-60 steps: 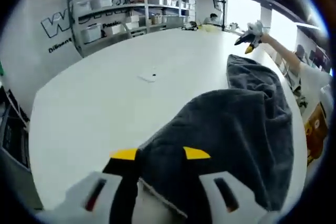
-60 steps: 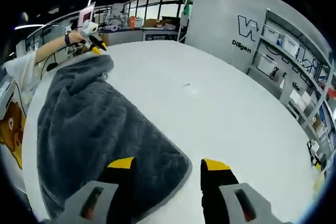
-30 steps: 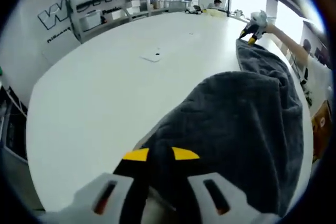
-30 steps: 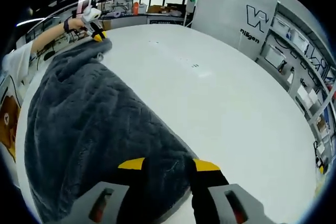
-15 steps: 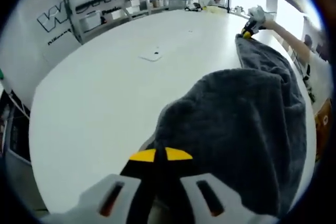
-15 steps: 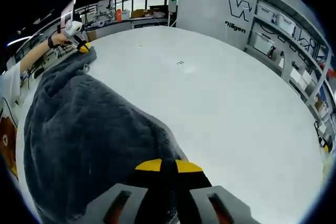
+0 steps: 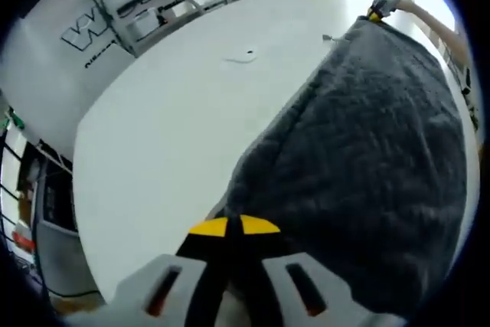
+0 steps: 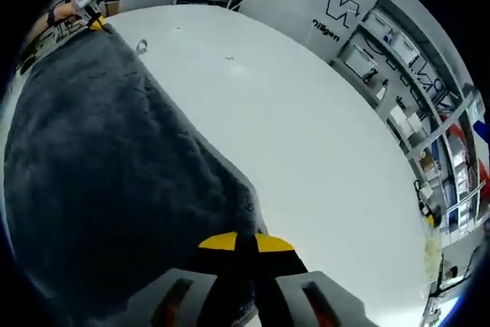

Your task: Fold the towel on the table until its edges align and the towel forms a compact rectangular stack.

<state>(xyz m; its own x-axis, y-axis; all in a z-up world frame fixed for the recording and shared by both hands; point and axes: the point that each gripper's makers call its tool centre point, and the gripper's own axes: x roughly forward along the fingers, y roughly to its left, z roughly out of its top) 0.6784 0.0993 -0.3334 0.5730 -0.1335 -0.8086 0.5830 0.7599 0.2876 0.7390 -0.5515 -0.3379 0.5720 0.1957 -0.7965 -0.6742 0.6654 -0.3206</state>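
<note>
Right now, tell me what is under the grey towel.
The white table runs under the towel and shows beside it. Both hand-held grippers, left and right, pinch its corners. Anything beneath the cloth is covered.

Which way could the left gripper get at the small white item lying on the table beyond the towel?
Probably not now: the left gripper is shut on the towel; bare table lies before the white item.
</note>
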